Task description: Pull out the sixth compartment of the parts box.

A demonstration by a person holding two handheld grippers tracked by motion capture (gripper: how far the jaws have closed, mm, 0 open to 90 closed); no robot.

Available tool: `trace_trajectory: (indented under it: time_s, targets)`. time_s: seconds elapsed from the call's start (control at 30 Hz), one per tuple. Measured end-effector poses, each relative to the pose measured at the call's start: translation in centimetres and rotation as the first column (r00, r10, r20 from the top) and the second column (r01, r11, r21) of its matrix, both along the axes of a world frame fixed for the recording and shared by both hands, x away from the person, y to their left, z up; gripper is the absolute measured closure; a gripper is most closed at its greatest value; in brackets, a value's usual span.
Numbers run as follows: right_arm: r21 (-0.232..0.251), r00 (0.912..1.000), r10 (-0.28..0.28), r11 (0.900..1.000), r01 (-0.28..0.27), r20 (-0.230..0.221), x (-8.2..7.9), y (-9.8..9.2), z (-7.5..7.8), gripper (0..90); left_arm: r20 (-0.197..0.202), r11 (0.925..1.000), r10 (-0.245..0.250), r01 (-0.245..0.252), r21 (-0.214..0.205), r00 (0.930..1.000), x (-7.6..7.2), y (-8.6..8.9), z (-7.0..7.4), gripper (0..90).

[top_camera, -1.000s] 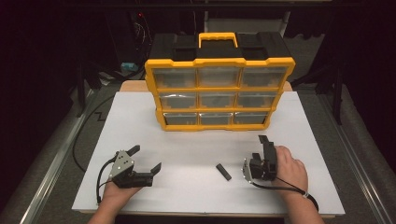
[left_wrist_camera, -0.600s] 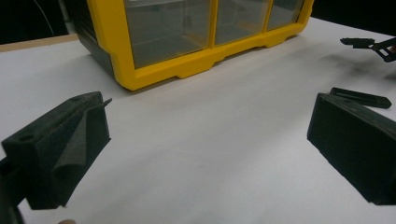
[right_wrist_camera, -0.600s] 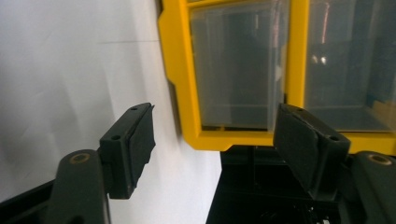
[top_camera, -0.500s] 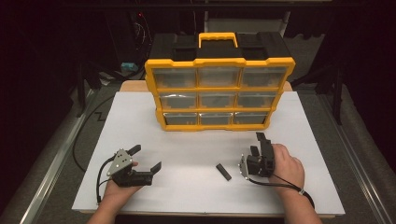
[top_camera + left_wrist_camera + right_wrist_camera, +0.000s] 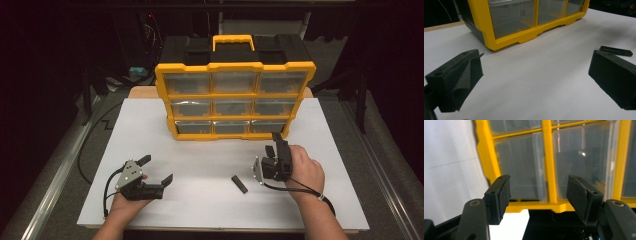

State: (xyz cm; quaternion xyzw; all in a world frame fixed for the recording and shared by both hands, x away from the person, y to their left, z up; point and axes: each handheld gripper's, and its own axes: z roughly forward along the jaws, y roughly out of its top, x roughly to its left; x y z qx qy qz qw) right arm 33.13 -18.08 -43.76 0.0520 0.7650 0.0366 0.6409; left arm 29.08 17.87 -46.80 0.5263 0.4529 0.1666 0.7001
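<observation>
1. Black bar point(image 5: 239, 184) lies flat on the white desk point(image 5: 210, 150), near the front edge, between the two hands and nearer the right one; nothing touches it.
2. Right tongs point(image 5: 273, 142) hang just beside the bar, raised off the desk and aimed at the yellow organizer point(image 5: 235, 100); their jaws have just been closing and stand partly apart with nothing between them.
3. Left tongs point(image 5: 156, 170) rest near the front left corner, jaws wide apart and empty, well apart from the bar.
4. Open white surface runs between the hands and in front of the organizer, which stands at the far middle.
5. Drawer contents behind the clear fronts are hard to make out; the surroundings are dark.
</observation>
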Motion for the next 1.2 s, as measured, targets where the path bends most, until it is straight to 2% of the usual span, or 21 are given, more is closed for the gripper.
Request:
trace_trajectory:
  time_s: [0.17,0.27,0.33,0.37,0.47,0.57,0.67,0.7,0.93,0.97,1.07,1.1,1.17,1.2]
  targets:
    - [0.002,0.9999,0.000,1.0000,0.000,0.016,0.5,0.3,0.8,37.8,0.003,1.0000,-0.005,0.005,0.002,1.0000,0.0,-0.1,-0.1,0.3]
    - [0.009,0.9990,0.012,0.9999,-0.013,0.044,0.8,0.5,1.4,38.5,0.004,1.0000,-0.007,0.007,0.001,1.0000,0.0,-0.1,-0.1,0.4]
    - [0.008,0.9993,0.005,0.9999,-0.006,0.037,1.0,0.6,1.9,39.1,0.004,0.9999,-0.011,0.011,-0.001,0.9999,0.0,-0.2,-0.1,0.3]
    - [0.013,0.9984,0.014,0.9998,-0.014,0.056,1.1,0.6,2.0,39.2,0.006,0.9999,-0.013,0.013,-0.001,0.9999,0.0,-0.2,0.0,0.4]
    - [0.019,0.9989,-0.004,0.9998,0.003,0.047,1.4,0.7,2.6,39.9,0.004,0.9998,-0.017,0.017,-0.006,0.9999,0.0,-0.3,0.0,0.4]
    - [0.010,0.9979,0.004,0.9999,-0.004,0.065,1.7,0.7,3.4,40.7,0.004,0.9994,-0.033,0.033,-0.014,0.9995,-0.1,-0.2,0.0,0.4]
    - [0.024,0.9971,0.003,0.9997,-0.005,0.076,1.9,0.6,3.5,41.1,0.007,0.9991,-0.034,0.034,-0.024,0.9994,-0.2,-0.3,0.1,0.4]
    - [0.009,0.9976,-0.003,1.0000,0.002,0.069,2.0,0.6,4.0,41.7,0.005,0.9990,-0.032,0.032,-0.032,0.9995,-0.1,-0.3,0.1,0.4]
    - [0.023,0.9965,-0.006,0.9997,0.004,0.084,2.3,0.5,5.1,43.8,0.010,0.9994,-0.030,0.030,-0.018,0.9995,-0.2,-0.2,0.1,0.3]
    - [0.001,0.9963,0.001,1.0000,-0.001,0.086,2.4,0.5,5.4,44.4,0.008,0.9994,-0.027,0.027,-0.020,0.9996,-0.2,-0.2,0.1,0.3]
    - [0.001,0.9959,-0.001,1.0000,0.000,0.091,2.6,0.5,5.7,45.5,0.010,0.9994,-0.027,0.027,-0.023,0.9996,-0.2,-0.2,0.2,0.3]
    - [0.018,0.9947,-0.006,0.9998,0.004,0.103,2.8,0.5,5.8,46.8,0.010,0.9994,-0.027,0.028,-0.023,0.9996,-0.2,-0.2,0.2,0.3]
    - [0.012,0.9952,-0.008,0.9999,0.007,0.098,2.9,0.5,6.1,48.4,0.008,0.9995,-0.027,0.027,-0.017,0.9996,-0.2,-0.2,0.1,0.3]
    - [0.008,0.9940,-0.005,1.0000,0.004,0.109,2.9,0.5,6.2,49.5,0.010,0.9995,-0.027,0.027,-0.016,0.9996,-0.2,-0.2,0.1,0.3]
